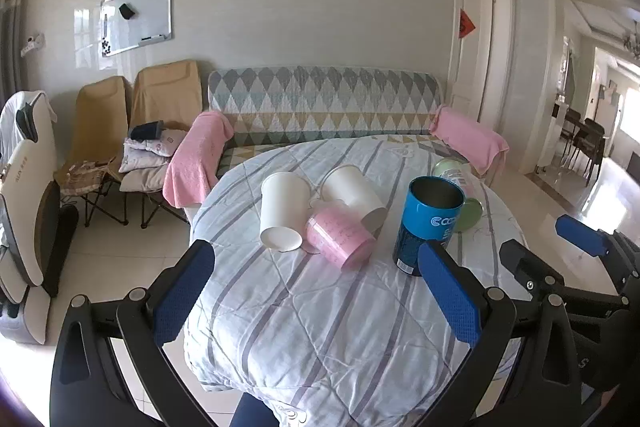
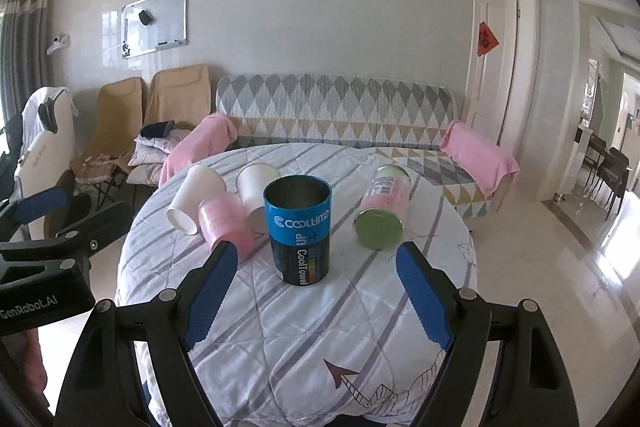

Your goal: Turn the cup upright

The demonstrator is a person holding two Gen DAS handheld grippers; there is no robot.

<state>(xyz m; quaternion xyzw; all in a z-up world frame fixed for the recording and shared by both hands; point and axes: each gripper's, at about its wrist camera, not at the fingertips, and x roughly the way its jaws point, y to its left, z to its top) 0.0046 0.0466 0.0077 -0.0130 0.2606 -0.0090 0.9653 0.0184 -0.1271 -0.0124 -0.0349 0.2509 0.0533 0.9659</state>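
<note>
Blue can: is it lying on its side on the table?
No. The blue can stands upright with its open top facing up, between the tipped pink cup and the green-bottomed can.

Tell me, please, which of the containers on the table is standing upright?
Only the blue can, open mouth up; the two white cups, pink cup and green-capped can lie tipped.

Bright daylight from the right — floor (image 1: 592, 211) glare, sharp centre, fisheye-bent edges, dark corners.

My left wrist camera looks forward between my spread fingers from the near left edge of the round table (image 1: 320, 327), toward the sofa (image 1: 324, 103). My right one sits just to its right, facing the same way, slightly nearer the blue can (image 2: 298, 231). Both share the tabletop, the cups and the back wall.
</note>
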